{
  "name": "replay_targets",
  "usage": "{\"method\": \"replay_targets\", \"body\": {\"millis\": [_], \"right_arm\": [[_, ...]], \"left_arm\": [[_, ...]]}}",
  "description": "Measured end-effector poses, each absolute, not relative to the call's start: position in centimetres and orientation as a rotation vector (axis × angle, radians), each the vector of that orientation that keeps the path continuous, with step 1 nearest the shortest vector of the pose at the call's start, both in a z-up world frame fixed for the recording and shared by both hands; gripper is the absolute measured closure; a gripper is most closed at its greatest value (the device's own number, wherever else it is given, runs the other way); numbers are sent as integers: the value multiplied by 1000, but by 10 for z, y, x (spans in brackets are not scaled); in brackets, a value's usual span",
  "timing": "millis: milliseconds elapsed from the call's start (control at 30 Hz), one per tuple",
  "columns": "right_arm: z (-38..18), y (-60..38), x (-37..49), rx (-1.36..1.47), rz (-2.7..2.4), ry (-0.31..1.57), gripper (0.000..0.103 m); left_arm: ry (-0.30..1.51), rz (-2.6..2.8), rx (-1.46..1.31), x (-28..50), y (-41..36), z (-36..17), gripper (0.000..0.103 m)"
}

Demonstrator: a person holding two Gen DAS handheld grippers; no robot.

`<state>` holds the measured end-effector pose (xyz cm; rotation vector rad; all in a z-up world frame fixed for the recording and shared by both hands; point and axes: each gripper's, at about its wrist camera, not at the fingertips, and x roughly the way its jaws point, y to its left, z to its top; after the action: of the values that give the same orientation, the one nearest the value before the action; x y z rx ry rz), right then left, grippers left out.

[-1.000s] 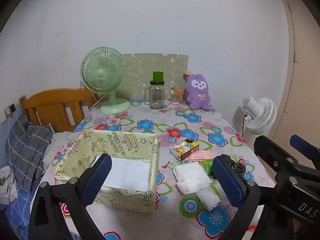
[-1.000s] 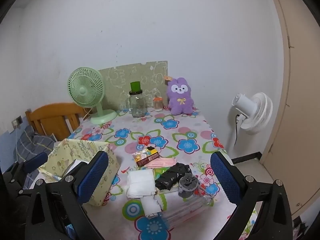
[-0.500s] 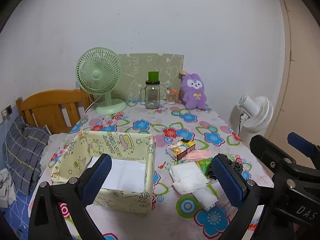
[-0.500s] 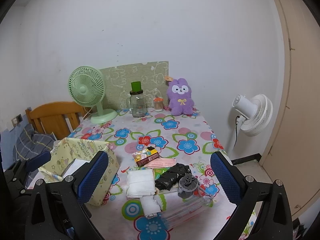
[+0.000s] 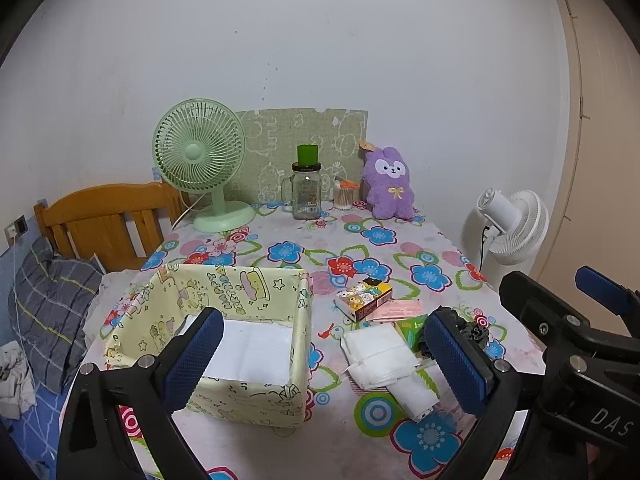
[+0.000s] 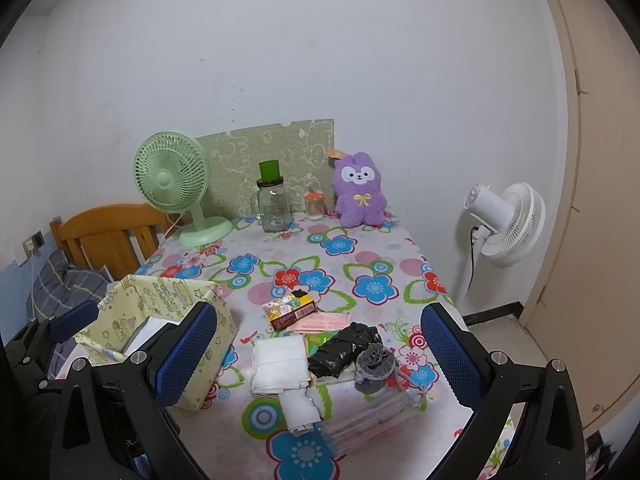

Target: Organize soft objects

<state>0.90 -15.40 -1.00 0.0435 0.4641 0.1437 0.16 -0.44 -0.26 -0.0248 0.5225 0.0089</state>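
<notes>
A yellow fabric storage box (image 5: 240, 292) (image 6: 168, 300) stands on the flowered table at the near left, with white folded cloth (image 5: 252, 352) inside. To its right lies a pile: white folded cloths (image 5: 380, 356) (image 6: 280, 360), a black bag (image 6: 344, 354), a grey scrunchie (image 6: 374, 362), a small white roll (image 6: 300, 404). A purple plush bunny (image 5: 390, 184) (image 6: 360, 190) sits at the back. My left gripper (image 5: 320, 364) is open and empty above the box's near right corner. My right gripper (image 6: 320, 356) is open and empty above the pile.
A green desk fan (image 5: 200, 160), a glass jar with green lid (image 5: 306, 192) and a small jar (image 5: 344, 196) stand at the back. A colourful carton (image 5: 364, 298) and pink packet (image 5: 400, 310) lie mid-table. A white floor fan (image 5: 512, 224) stands right; a wooden chair (image 5: 108, 220) left.
Both grippers have drawn back and up slightly, so the table looks a little farther. Nothing on the table has moved; both grippers stay open.
</notes>
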Motion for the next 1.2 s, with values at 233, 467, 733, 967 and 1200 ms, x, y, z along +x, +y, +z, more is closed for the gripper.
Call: {"method": "replay_targets", "body": {"millis": [233, 467, 733, 967, 1200], "right_arm": [[-11, -154, 9, 43, 142, 464, 0], [-10, -155, 10, 44, 142, 465, 0], [-12, -156, 6, 36, 138, 453, 0], [-11, -156, 4, 38, 138, 453, 0], [-11, -157, 4, 35, 138, 449, 0]], "left_arm": [[533, 6, -24, 3, -6, -4, 1], [536, 11, -26, 4, -7, -4, 1], [529, 11, -17, 2, -8, -4, 1], [525, 4, -16, 1, -9, -4, 2], [519, 9, -10, 1, -11, -4, 2]]}}
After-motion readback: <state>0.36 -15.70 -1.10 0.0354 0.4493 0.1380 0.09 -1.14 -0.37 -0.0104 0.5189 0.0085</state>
